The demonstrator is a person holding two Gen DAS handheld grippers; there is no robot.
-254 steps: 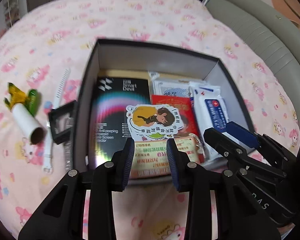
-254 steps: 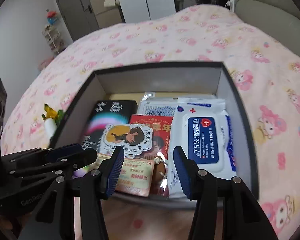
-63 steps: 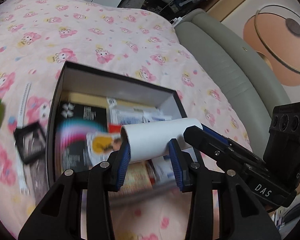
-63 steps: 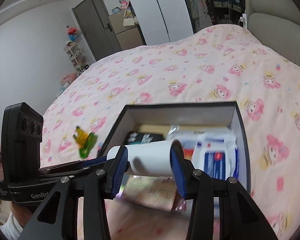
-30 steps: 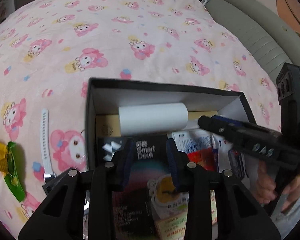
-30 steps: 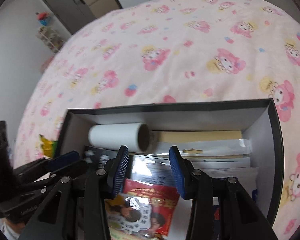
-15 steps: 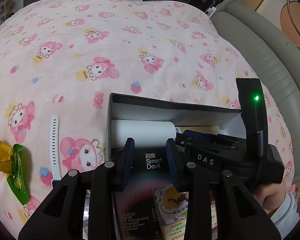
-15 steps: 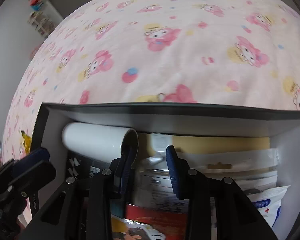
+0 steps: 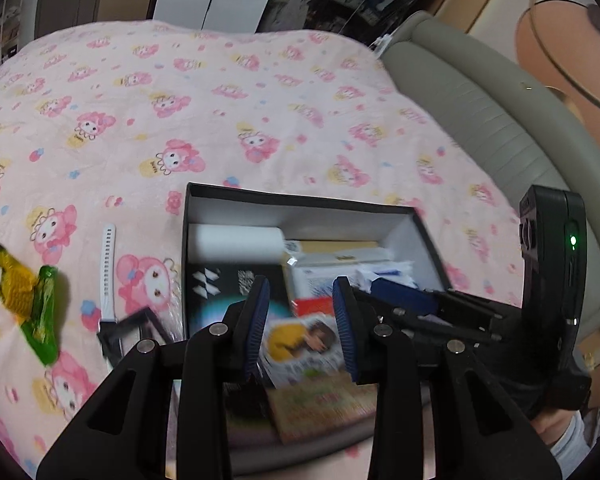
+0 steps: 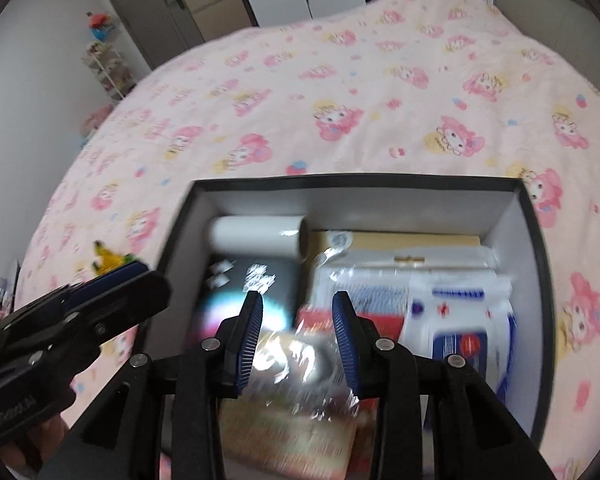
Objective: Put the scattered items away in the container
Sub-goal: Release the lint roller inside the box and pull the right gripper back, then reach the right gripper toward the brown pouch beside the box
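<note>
The black box (image 9: 300,199) sits on the pink bedspread, holding flat packets, cards and a wipes pack (image 10: 460,320). A white paper roll (image 9: 236,242) lies on its side in the box's back left corner, also in the right wrist view as the roll (image 10: 256,236). My left gripper (image 9: 300,320) hovers over the near half of the box, open, with nothing between its pads. My right gripper (image 10: 298,336) hangs beside it over the box (image 10: 360,179), open and holding nothing. Each gripper shows in the other's view: right gripper (image 9: 404,300), left gripper (image 10: 112,280).
Left of the box on the bedspread lie a yellow-green wrapper (image 9: 32,304), a white strap (image 9: 108,272) and a small black square frame (image 9: 136,334). A grey padded headboard (image 9: 500,128) curves along the right. A hand and sleeve (image 9: 560,432) hold the right gripper.
The white roll, carried between both grippers two seconds ago, now lies in the box's back left corner. Both grippers have drawn back and up from it; the view is wider.
</note>
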